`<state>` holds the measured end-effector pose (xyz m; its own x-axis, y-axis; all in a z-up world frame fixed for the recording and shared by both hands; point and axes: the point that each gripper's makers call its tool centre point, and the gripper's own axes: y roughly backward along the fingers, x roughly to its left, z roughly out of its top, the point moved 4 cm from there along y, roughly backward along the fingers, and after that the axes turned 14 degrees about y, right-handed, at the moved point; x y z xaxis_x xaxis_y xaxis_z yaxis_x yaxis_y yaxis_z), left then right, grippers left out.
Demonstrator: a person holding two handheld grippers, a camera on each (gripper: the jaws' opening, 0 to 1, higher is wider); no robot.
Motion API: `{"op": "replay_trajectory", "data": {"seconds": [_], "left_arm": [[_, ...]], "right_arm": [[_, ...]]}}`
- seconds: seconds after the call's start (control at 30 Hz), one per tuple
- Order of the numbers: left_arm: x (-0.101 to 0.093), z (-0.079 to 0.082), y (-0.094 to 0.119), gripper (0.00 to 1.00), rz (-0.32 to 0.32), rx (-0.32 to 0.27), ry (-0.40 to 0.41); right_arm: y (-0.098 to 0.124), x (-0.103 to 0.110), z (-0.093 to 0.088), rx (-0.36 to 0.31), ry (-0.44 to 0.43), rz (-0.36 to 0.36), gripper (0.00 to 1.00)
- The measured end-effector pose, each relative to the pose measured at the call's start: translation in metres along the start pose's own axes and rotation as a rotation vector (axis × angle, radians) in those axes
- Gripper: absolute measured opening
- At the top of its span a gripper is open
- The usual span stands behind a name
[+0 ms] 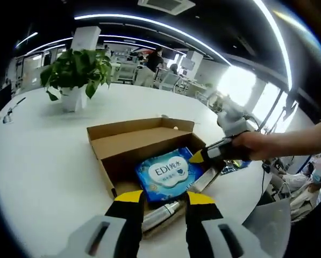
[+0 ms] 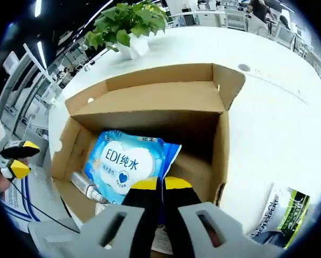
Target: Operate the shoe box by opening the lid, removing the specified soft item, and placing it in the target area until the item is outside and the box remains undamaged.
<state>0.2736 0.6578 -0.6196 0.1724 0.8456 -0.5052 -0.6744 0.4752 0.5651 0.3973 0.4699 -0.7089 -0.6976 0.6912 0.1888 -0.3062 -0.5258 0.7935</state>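
Note:
An open cardboard shoe box (image 1: 104,161) (image 2: 222,145) sits on a white table, its lid folded back on the far side. Inside lies a soft blue wipes pack (image 1: 165,174) (image 2: 122,161) printed "EDI". My right gripper (image 2: 161,184), hand-held and coming in from the right (image 1: 198,157), is shut on the pack's right edge, inside the box. My left gripper (image 1: 165,198) hovers open over the box's near end, holding nothing; it also shows small at the far left (image 2: 15,159). A silver tube (image 1: 160,214) (image 2: 87,188) lies in the box beside the pack.
A potted plant (image 1: 74,70) (image 2: 130,24) stands on the table beyond the box. A green and black packet (image 2: 284,212) lies on the table right of the box. The round table's edge (image 1: 241,207) curves close behind the box. Desks and people fill the background.

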Motion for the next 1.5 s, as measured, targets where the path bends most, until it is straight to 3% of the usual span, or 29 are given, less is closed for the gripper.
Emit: {"op": "replay_trajectory", "data": {"seconds": [0.2,0.4,0.7,0.93,1.1,1.5], "left_arm": [[-0.002,0.004,-0.026,0.3,-0.002,0.029,-0.003],[0.011,-0.003,-0.049,0.31,0.074,0.09,0.021],[0.028,-0.018,-0.079,0.3,0.148,0.186,0.104],[0.034,-0.024,-0.097,0.27,0.222,0.259,0.087],[0.035,-0.029,-0.111,0.28,0.234,0.286,0.095],[0.04,-0.039,-0.121,0.22,0.208,0.321,0.219]], "right_arm": [[0.014,0.015,-0.005,-0.01,-0.009,-0.007,0.0],[0.022,0.023,-0.005,-0.02,-0.021,-0.003,0.0],[0.015,0.016,-0.002,-0.022,-0.019,0.003,0.0],[0.011,0.011,-0.001,-0.032,-0.004,0.002,0.0],[0.01,0.01,-0.001,-0.044,-0.009,0.004,0.0],[0.008,0.009,-0.002,-0.055,-0.011,-0.003,0.0]]}}
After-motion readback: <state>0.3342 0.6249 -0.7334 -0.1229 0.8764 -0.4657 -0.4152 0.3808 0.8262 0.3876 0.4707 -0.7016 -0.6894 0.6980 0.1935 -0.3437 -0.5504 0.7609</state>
